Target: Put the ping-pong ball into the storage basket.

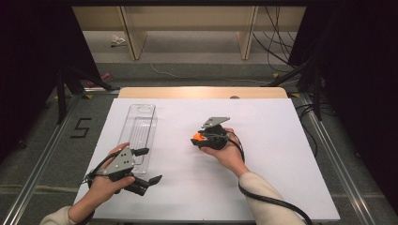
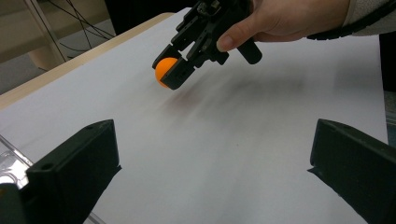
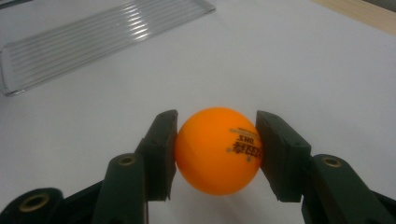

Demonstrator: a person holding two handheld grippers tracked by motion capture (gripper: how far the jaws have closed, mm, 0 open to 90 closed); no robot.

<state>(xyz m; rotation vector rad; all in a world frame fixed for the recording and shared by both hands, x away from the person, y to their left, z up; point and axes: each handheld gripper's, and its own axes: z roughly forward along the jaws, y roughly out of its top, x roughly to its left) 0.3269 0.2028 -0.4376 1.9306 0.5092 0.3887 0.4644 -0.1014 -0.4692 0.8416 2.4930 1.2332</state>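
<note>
An orange table-tennis ball (image 3: 218, 150) is clamped between the two black jaws of the right gripper (image 3: 217, 151), one jaw pressed against each side of it; printed lettering is seen on the ball's face in the right gripper view. In the high view the ball (image 1: 196, 137) is seen at the tip of the right gripper (image 1: 202, 138), well to the right of the clear plastic tray (image 1: 139, 132) and near the middle of the white table top (image 1: 272, 154). In the left gripper view the ball (image 2: 163, 71) is seen held just above the white surface, the right hand (image 2: 285, 18) being wrapped around the gripper (image 2: 173, 74) behind it.

The left gripper (image 1: 149, 165) is held by the left hand (image 1: 104, 183) just beside the near end of the tray, with its jaws spread wide apart and nothing between them. In the left gripper view bare white table is seen between those jaws, and a corner of the tray (image 2: 7, 154) is seen at the left edge.

The tray, ribbed and transparent, is laid lengthwise on the table top, away from the person, and is seen in the right gripper view (image 3: 88, 39) beyond the ball, well apart from it.
</note>
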